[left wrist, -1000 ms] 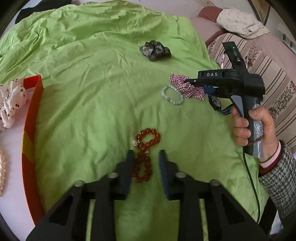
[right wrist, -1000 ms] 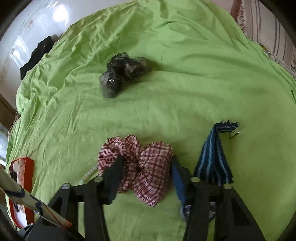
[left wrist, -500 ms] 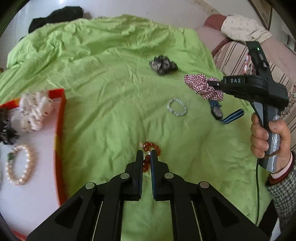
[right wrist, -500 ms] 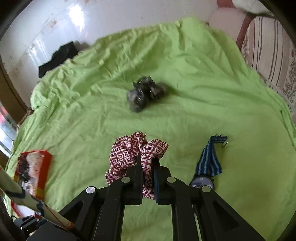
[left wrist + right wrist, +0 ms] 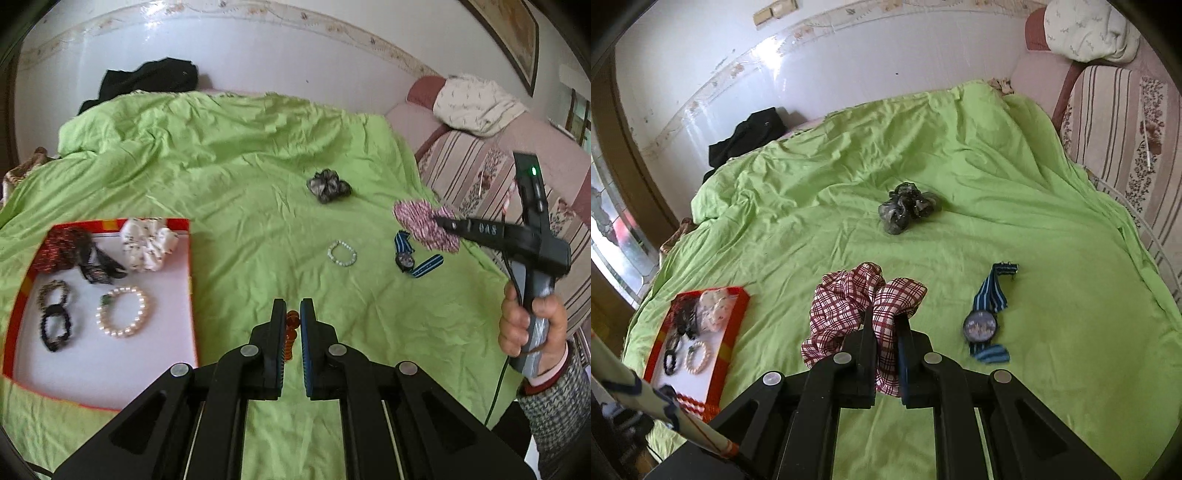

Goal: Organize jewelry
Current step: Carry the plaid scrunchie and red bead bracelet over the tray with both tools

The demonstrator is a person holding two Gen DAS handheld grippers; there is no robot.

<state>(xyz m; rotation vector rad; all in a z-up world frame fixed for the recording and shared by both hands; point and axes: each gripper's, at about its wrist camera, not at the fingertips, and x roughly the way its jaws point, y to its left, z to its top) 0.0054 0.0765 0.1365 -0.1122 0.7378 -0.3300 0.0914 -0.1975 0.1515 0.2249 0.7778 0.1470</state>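
My left gripper point(image 5: 292, 314) is shut on a red bead bracelet point(image 5: 291, 330) and holds it above the green bedsheet. My right gripper point(image 5: 886, 321) is shut on a red plaid scrunchie point(image 5: 849, 314), lifted off the sheet; it also shows in the left wrist view point(image 5: 424, 223). The red-rimmed tray point(image 5: 190, 280) lies at the left with a pearl bracelet point(image 5: 122, 312), a white scrunchie point(image 5: 147, 243) and several dark hair ties. It also shows in the right wrist view point(image 5: 733, 328).
On the sheet lie a dark grey scrunchie point(image 5: 328, 185), a pale bead bracelet point(image 5: 341, 252) and a blue-striped watch point(image 5: 406, 258). A striped sofa point(image 5: 480, 177) stands at the right. A black garment point(image 5: 147, 79) lies by the far wall.
Both grippers closed, the left on the red bracelet and the right on the plaid scrunchie, then rose and pulled back. The tray has come into view.
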